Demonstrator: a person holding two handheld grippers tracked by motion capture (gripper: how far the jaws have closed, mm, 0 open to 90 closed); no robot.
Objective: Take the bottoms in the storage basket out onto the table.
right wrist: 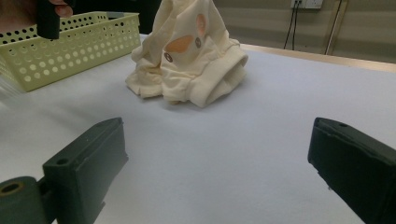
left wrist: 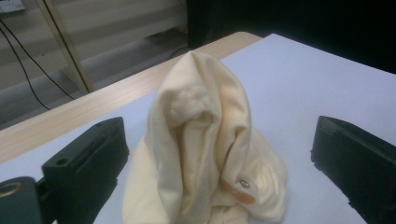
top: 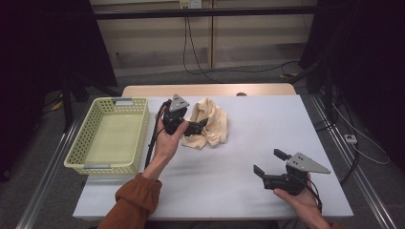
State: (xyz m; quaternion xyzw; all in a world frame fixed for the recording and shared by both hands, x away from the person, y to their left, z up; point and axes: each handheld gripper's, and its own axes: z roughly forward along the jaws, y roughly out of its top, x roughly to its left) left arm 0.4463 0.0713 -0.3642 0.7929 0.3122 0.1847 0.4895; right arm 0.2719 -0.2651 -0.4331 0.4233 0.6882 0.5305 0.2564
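A crumpled cream cloth with small orange patches lies on the white table, just right of the basket. My left gripper is at the cloth's left edge and is open. In the left gripper view the bunched cloth rises between the two wide-apart jaws, which are not pressing on it. My right gripper hovers open near the table's front right with nothing between its fingers. In the right gripper view the cloth lies well ahead of the jaws.
A pale yellow perforated basket stands at the table's left side, its inside bare; its wall appears in the right gripper view. Cables hang behind the table's far wooden edge. Dark curtains flank both sides.
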